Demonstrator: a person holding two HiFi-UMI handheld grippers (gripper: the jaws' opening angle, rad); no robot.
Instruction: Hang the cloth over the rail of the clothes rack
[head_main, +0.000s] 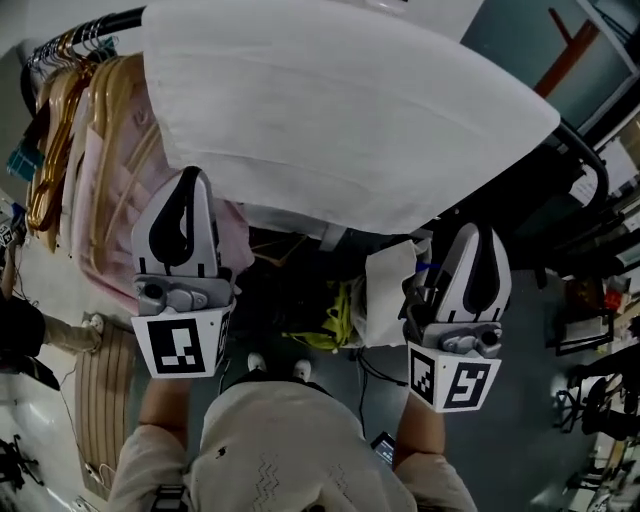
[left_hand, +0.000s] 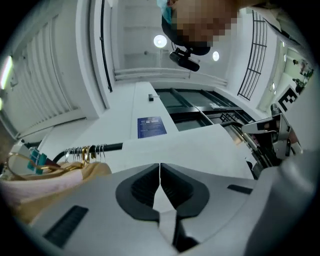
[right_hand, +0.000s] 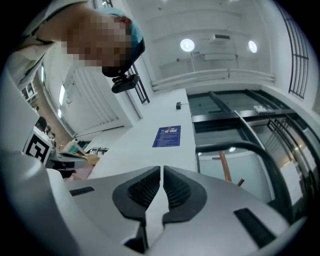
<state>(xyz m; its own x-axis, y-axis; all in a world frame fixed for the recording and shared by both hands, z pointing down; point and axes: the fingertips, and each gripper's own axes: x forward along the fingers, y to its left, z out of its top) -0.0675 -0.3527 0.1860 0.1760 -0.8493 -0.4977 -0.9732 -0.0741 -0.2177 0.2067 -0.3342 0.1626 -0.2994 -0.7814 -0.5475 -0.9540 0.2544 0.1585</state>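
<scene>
Nearest, in the gripper views:
- left gripper (left_hand: 160, 166): pads together tip to tip, with only a hairline between them.
- right gripper (right_hand: 162, 168): pads all but together, leaving a thin parallel slit.
- Only white shows through either slit. Can't tell whether any fabric is nipped.

Head view:
- Both grippers are held side by side, marker cubes toward the camera, noses pointing away toward the rack.
- The cloth (head_main: 340, 120) is white and spread wide. It's draped over the rail (head_main: 108, 20) and sits beyond both noses.
- The left nose meets the cloth's lower hanging edge near its left end. Actual contact can't be confirmed.
- The right nose stops just short of that edge near its right end, with a dark strip between nose and fabric.
- A small white piece (head_main: 390, 295) hangs lower down, just beside the right gripper's left flank. Can't tell if it belongs to the cloth.

Further out:
- The black rail runs out from under the cloth at the left, and its curved end shows again at the right.
- On the bare left stretch are hangers (head_main: 48, 150) carrying pink garments (head_main: 105, 215). They're packed against the cloth's left end and sit alongside the left gripper.
</scene>
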